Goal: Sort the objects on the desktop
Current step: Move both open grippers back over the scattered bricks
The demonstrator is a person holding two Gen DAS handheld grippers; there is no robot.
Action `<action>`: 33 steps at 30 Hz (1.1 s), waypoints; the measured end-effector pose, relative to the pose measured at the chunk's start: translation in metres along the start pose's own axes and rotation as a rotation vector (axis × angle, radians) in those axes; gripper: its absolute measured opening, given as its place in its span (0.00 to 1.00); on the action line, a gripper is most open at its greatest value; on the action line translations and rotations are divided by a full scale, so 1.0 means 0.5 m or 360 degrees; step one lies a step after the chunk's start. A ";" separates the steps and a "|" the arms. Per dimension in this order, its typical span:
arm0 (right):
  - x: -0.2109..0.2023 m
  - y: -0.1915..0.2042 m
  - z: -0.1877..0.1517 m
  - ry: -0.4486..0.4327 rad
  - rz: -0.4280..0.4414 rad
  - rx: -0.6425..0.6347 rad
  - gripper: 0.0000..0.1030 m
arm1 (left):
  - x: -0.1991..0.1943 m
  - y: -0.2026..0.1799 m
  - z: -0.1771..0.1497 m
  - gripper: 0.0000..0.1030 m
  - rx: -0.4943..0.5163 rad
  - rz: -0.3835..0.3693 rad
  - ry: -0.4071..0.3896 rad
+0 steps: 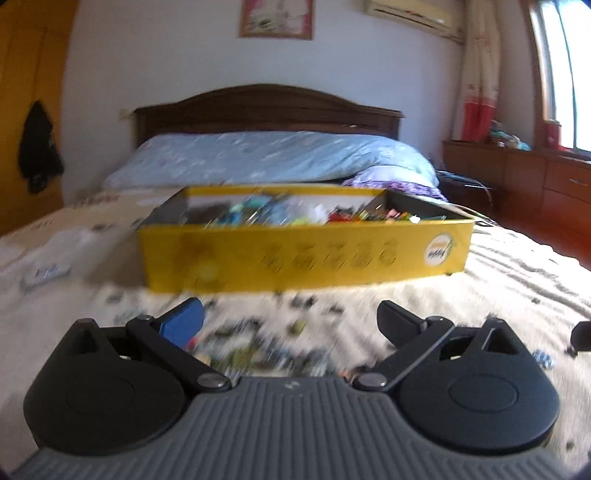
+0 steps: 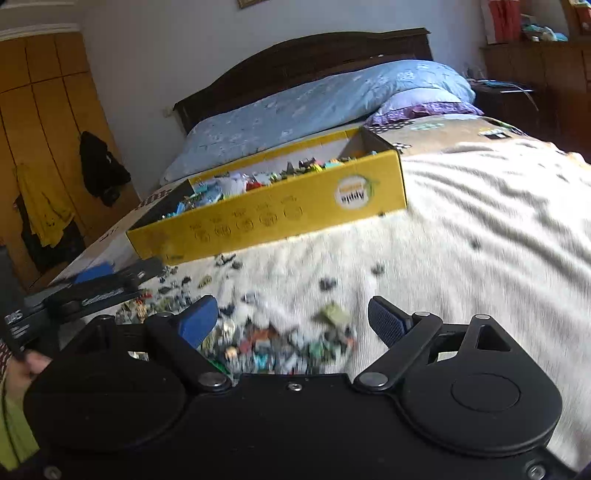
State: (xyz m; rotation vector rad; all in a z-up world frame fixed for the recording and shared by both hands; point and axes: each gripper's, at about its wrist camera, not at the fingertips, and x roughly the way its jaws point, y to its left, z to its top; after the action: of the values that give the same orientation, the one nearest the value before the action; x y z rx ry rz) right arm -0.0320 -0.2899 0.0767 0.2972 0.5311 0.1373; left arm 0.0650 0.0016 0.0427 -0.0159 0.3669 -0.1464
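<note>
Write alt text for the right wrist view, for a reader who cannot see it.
The right tool hangs open and empty over a blurred heap of small toy pieces on a cream blanket. Beyond it, an open yellow box already holds more pieces. The left tool shows at the left edge.

Home bedroom: bed [image 1: 480, 266] with dark wooden headboard [image 1: 266, 107] at 12 o'clock, blue quilt [image 1: 266, 155], wardrobe [image 2: 44, 122] at 9, curtained window [image 1: 554, 74] and dresser [image 1: 535, 177] at 2, wall AC unit [image 1: 410, 13].
</note>
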 end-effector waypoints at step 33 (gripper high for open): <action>0.009 0.048 -0.188 -0.0096 -0.0086 -0.0094 0.90 | 0.044 0.072 -0.077 0.36 -0.0133 -0.0279 0.0310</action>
State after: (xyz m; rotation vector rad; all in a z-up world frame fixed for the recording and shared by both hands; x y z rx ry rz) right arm -0.0781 -0.2434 0.0047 0.2283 0.4742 0.0911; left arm 0.0764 0.0342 -0.0025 -0.1174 0.5660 -0.3074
